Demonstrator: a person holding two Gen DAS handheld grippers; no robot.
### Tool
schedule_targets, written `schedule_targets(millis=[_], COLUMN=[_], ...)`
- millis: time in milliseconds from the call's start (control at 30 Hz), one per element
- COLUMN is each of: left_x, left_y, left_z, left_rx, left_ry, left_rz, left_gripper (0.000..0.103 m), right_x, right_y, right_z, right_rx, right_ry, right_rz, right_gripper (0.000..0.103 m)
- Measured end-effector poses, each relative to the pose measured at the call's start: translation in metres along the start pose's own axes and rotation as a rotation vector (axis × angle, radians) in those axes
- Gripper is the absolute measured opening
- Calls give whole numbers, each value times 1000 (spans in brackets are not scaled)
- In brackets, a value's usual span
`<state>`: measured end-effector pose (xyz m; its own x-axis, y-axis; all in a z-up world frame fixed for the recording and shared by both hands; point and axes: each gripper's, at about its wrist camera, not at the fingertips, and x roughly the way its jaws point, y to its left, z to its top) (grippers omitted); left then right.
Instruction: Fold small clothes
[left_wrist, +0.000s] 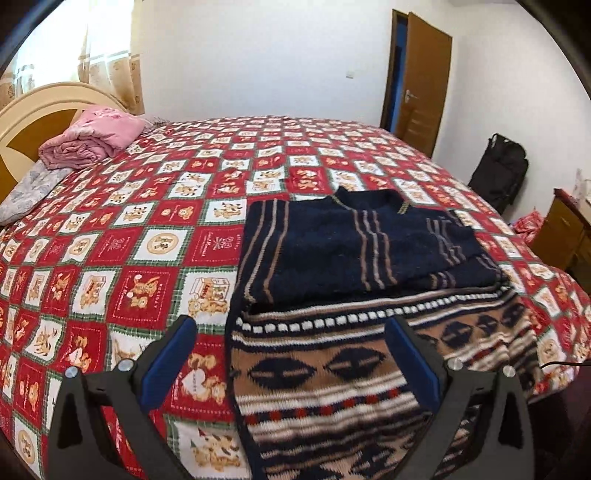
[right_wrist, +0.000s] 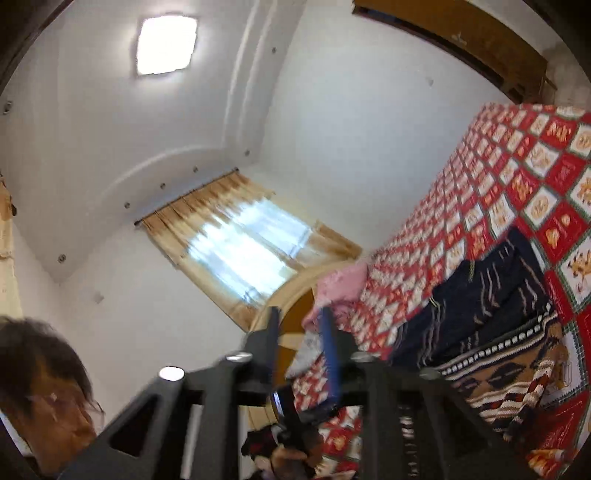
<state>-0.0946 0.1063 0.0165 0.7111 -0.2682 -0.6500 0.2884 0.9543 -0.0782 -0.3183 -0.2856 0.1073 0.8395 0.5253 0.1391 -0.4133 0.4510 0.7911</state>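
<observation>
Grippers hung clear, the left gripper (left_wrist: 291, 350) gaping empty above the sweater (left_wrist: 354, 295), half-folded on the quilted bed (left_wrist: 147, 221), the right gripper (right_wrist: 301, 354) parted on nothing, tilted roomward, so the bottom fold looked next, pink blanket (left_wrist: 92, 140) well clear.

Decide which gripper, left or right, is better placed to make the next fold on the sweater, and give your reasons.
Probably the left gripper: it is open, angled down right over the sweater on the bed. The right gripper is tilted up toward the window, nothing between its fingers, the sweater off to its side.
</observation>
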Motion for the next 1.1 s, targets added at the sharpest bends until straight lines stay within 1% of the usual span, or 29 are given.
schedule_targets(millis=[67, 100, 133, 200, 233, 267, 333, 400, 433, 467, 567, 667, 767, 833, 867, 933, 1033, 1067, 1100], left_x=[-11, -18, -22, -29, -30, -31, -34, -38, -39, -41, -41, -42, -36, -28, -23, -20, -17, -15, -14], left_y=[2, 4, 4, 4, 4, 1, -2, -8, -10, -12, -16, -18, -15, -15, -18, -20, -26, -29, -35], left_z=[-1, -2, -3, -6, -7, -11, -17, -29, -35, -43, -68, -93, -113, -121, -125, -128, -127, -127, -129], left_rx=[5, 17, 33, 84, 107, 157, 231, 330, 363, 398, 466, 508, 501, 495, 501, 508, 489, 491, 504], left_ry=[-18, -32, -39, -36, -29, -14, 4, 30, 43, 64, 138, 192, 244, 281, 297, 302, 296, 301, 311], left_rz=[-20, -28, -33, -48, -54, -70, -108, -163, -183, -210, -278, -306, -356, -375, -376, -386, -446, -455, -471], left_gripper=[103, 103, 103, 103, 103, 103, 103, 103, 103, 103, 103, 103, 103, 103, 103, 103, 102, 99, 92], right_x=[-9, -14, -19, -27, -33, -38, -47, -52, -54, -56, -47, -23, 1, 14, 16, 19, 16, 14, 17], right_y=[21, 35, 45, 60, 67, 70, 72, 67, 58, 49, 6, -33, -61, -70, -69, -70, -72, -76, -79], right_z=[6, 7, 7, 5, 4, 2, -6, -18, -30, -38, -74, -110, -138, -151, -155, -161, -167, -169, -173], right_rx=[-38, -88, -133, -213, -256, -275, -327, -363, -368, -357, -292, -268, -257, -233, -221, -193, -148, -129, -115], right_ry=[8, 27, 42, 85, 129, 162, 273, 365, 436, 471, 581, 690, 816, 876, 892, 916, 916, 915, 916], right_rz=[3, -19, -62, -170, -248, -295, -445, -568, -652, -683, -721, -745, -768, -753, -747, -742, -745, -756, -765], right_gripper=[38, 38, 38, 38, 38, 38, 38, 38, 38, 38, 38, 38, 38, 38, 38, 38, 38, 38, 38])
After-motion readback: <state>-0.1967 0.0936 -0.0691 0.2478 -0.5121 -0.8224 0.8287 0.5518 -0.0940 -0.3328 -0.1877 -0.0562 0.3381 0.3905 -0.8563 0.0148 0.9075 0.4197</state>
